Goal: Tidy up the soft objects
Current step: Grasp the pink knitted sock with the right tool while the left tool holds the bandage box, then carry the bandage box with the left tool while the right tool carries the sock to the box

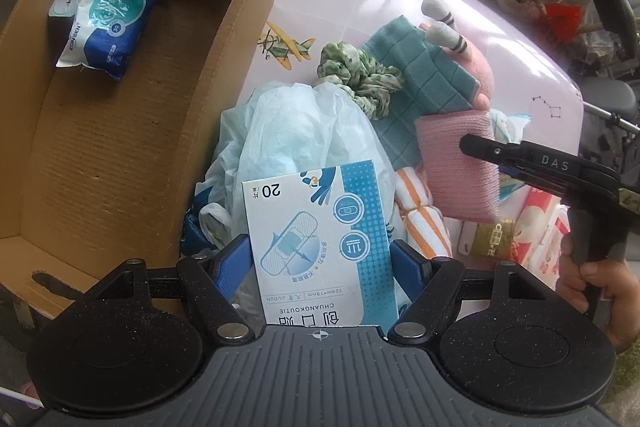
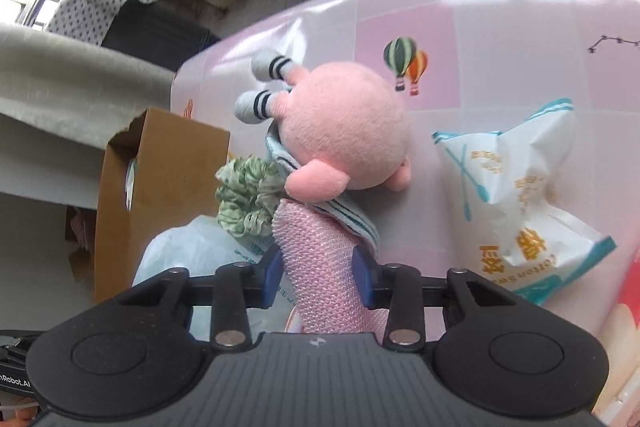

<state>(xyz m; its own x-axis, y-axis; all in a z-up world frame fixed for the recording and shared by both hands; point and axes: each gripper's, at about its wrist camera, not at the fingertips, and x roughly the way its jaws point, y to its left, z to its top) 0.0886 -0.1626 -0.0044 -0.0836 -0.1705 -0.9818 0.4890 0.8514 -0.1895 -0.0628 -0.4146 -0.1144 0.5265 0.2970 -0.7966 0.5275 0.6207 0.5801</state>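
Observation:
My left gripper (image 1: 320, 259) is shut on a blue-and-white bandage box (image 1: 316, 243), held upright above the pile of soft things, right of the open cardboard box (image 1: 120, 163). A blue wipes pack (image 1: 106, 21) lies in that box. My right gripper (image 2: 318, 275) is shut on a pink knitted pad (image 2: 324, 267), which also shows in the left wrist view (image 1: 456, 167). Just beyond it lie a pink plush doll (image 2: 344, 135), a green scrunchie (image 2: 248, 195) and a teal cloth (image 1: 424, 75).
A pale plastic bag (image 1: 304, 123) lies under the bandage box. An orange-striped cloth (image 1: 420, 219) and tissue packs (image 1: 540, 231) lie at the right. A cotton swab bag (image 2: 520, 195) lies on the pink table (image 2: 500, 39). The cardboard box wall (image 2: 160, 195) stands at the left.

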